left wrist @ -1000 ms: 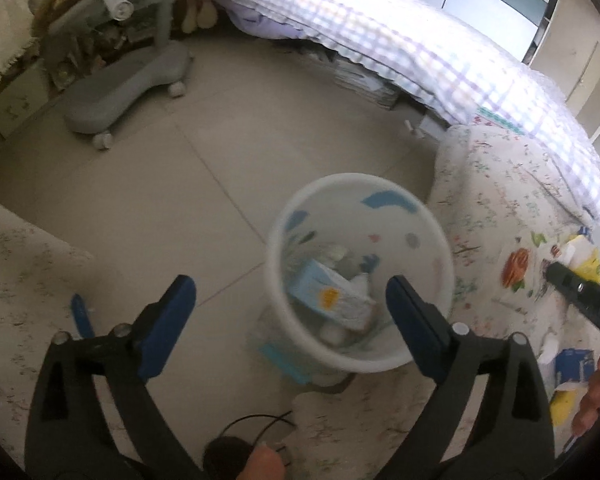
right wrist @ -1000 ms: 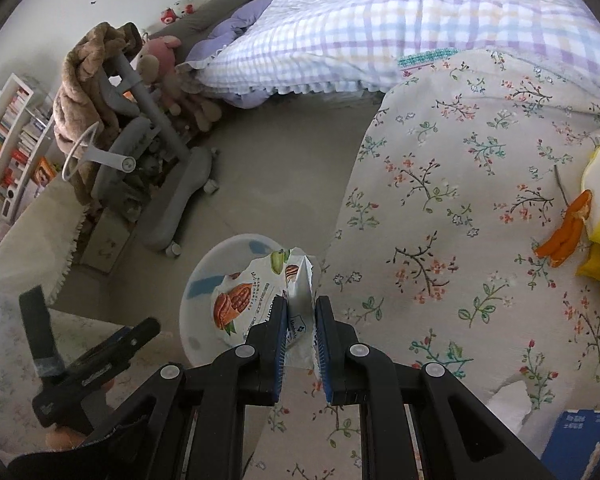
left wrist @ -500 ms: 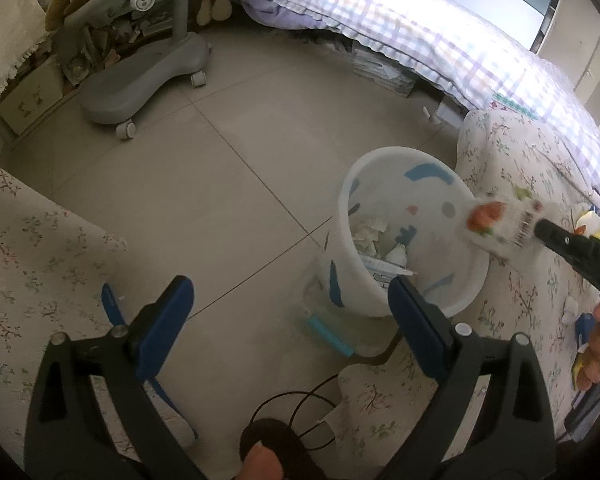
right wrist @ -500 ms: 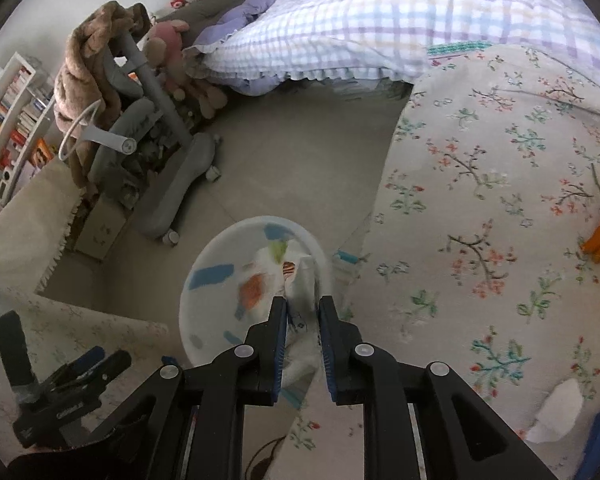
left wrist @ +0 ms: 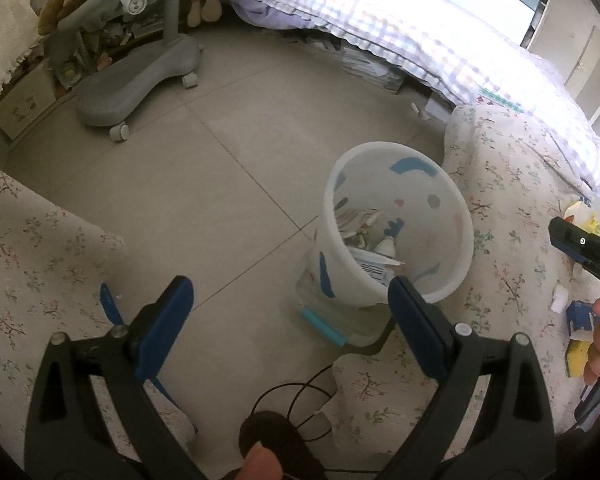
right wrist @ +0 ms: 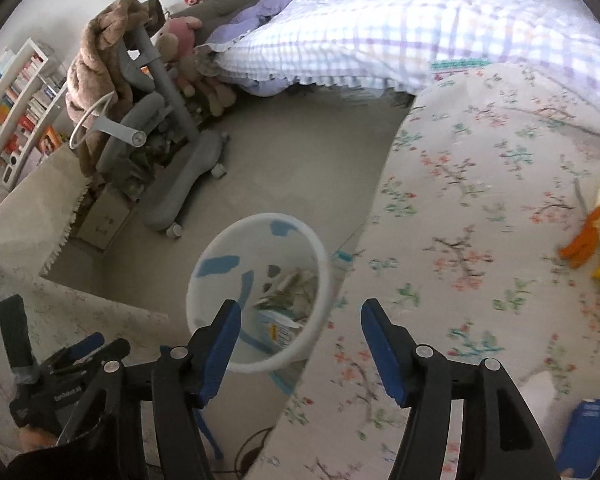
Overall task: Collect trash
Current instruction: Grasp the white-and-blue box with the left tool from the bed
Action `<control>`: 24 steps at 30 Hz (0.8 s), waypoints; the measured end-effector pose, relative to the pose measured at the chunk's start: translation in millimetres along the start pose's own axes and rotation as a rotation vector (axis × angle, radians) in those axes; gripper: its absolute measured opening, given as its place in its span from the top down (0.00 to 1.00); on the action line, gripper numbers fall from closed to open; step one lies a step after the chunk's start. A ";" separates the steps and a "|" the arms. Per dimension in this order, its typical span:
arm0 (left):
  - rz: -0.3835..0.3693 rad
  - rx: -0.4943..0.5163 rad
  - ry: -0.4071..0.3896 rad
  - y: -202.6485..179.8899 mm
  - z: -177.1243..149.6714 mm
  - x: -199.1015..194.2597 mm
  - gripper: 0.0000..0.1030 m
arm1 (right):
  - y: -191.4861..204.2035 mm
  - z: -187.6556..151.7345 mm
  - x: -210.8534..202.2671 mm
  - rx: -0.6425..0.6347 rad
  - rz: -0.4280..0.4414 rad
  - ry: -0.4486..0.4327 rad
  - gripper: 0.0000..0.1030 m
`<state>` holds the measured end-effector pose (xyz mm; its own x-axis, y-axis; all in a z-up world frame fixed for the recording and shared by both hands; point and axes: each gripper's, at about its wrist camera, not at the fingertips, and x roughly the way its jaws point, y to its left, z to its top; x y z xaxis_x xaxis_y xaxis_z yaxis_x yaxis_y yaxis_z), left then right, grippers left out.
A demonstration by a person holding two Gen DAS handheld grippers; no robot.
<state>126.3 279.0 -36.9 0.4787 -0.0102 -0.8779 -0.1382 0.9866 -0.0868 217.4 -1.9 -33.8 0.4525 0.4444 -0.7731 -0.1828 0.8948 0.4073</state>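
Floral-covered surface (right wrist: pixel 480 264) crowds the white bin (right wrist: pixel 260 292); both the left gripper (left wrist: pixel 290 320) and right gripper (right wrist: pixel 300 344) gape empty, so a careless swing could tip it.

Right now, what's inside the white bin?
The white bin holds crumpled wrappers and paper and a light blue carton with a yellow mark. The pile covers whatever lies beneath it, and the bin's bottom.
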 end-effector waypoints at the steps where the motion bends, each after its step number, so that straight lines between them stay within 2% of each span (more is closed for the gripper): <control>1: -0.005 0.005 0.001 -3.2 -0.3 -0.8 0.05 | -3.6 -0.2 -5.9 -0.001 -0.006 0.000 0.38; 7: -0.032 0.039 -0.006 -22.3 0.6 -5.0 0.05 | -28.5 -5.1 -48.1 -0.006 -0.066 -0.024 0.36; 15: -0.078 0.097 -0.009 -56.9 -0.7 -11.1 0.05 | -74.7 -16.7 -104.5 0.046 -0.119 -0.049 0.34; 24: -0.110 0.157 0.005 -94.1 -6.3 -16.4 0.05 | -131.0 -49.0 -140.1 0.124 -0.249 -0.004 0.33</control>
<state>126.0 185.3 -17.3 0.4789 -0.1196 -0.8697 0.0518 0.9928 -0.1080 135.2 -179.3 -2.7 0.4739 0.2112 -0.8549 0.0424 0.9642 0.2617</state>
